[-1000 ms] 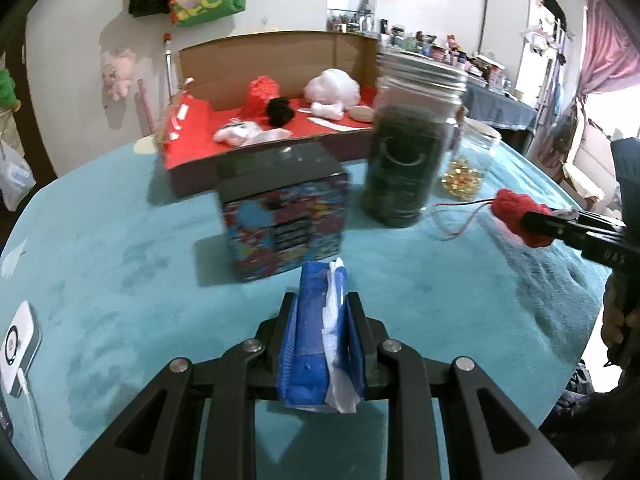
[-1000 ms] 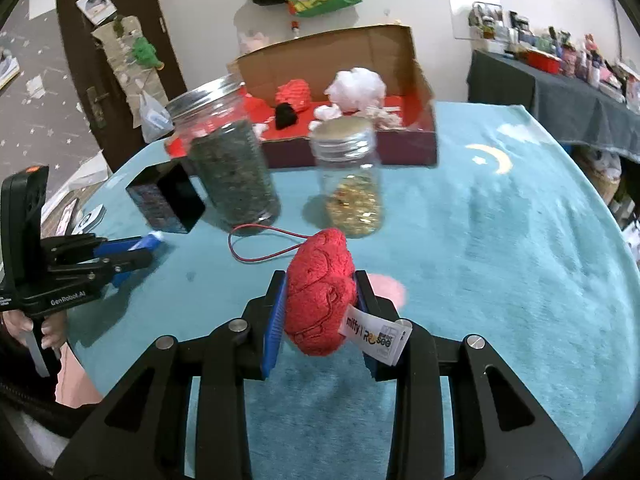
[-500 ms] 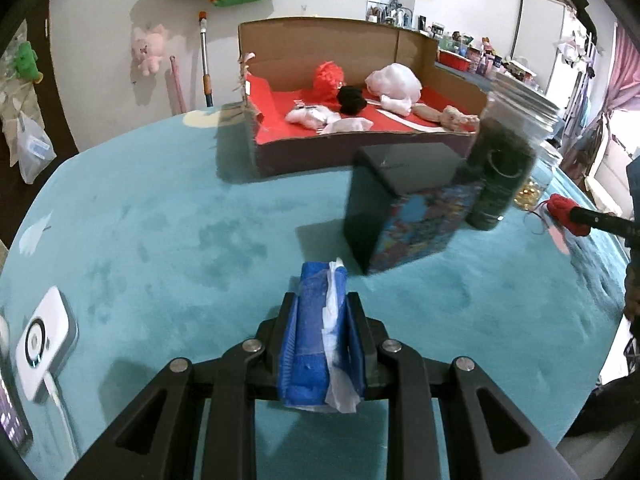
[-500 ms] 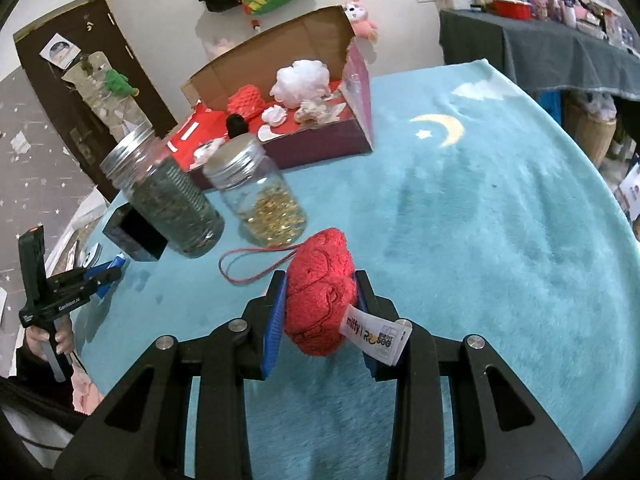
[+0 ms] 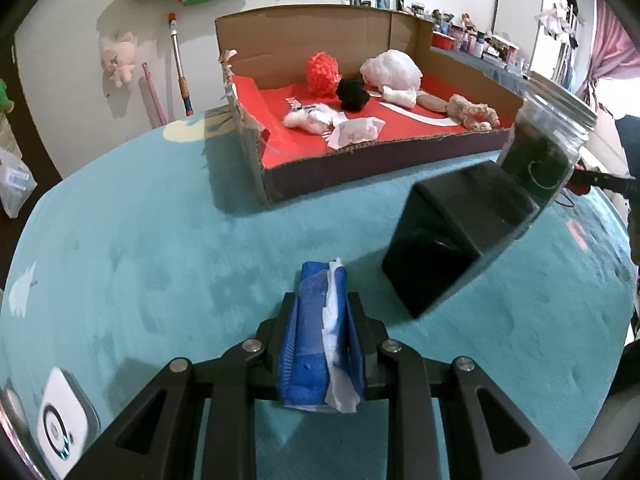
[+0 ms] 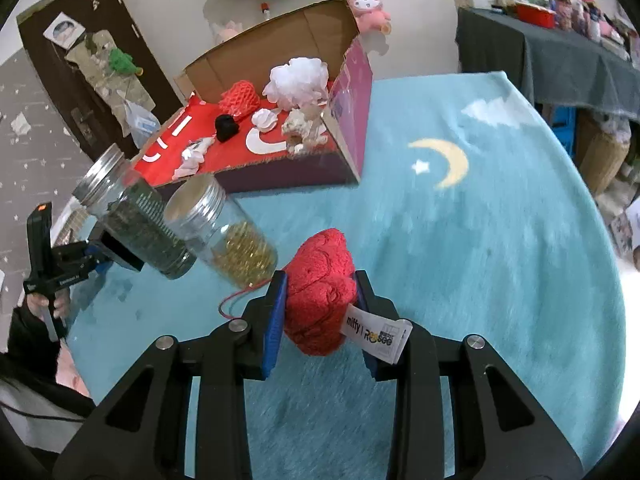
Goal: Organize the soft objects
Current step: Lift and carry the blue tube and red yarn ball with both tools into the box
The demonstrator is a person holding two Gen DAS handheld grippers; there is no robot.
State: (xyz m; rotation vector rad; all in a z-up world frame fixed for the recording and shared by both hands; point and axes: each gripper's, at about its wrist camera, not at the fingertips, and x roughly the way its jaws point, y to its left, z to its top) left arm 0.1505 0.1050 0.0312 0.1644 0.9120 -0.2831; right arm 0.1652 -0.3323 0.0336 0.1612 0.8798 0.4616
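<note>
Left gripper (image 5: pixel 320 316) clamped on a blue sponge (image 5: pixel 310 336) with white tissue, fingers (image 5: pixel 289 332) pressed to both its sides, above the teal tabletop (image 5: pixel 140 248). Right gripper (image 6: pixel 320 304) closed on a red knitted toy (image 6: pixel 320 292) with a paper tag, near two glass jars (image 6: pixel 228 236). Ahead, an open cardboard box (image 5: pixel 280 176) with a red floor, holding more soft things. Beside the jars, a dark box (image 5: pixel 452 236).
</note>
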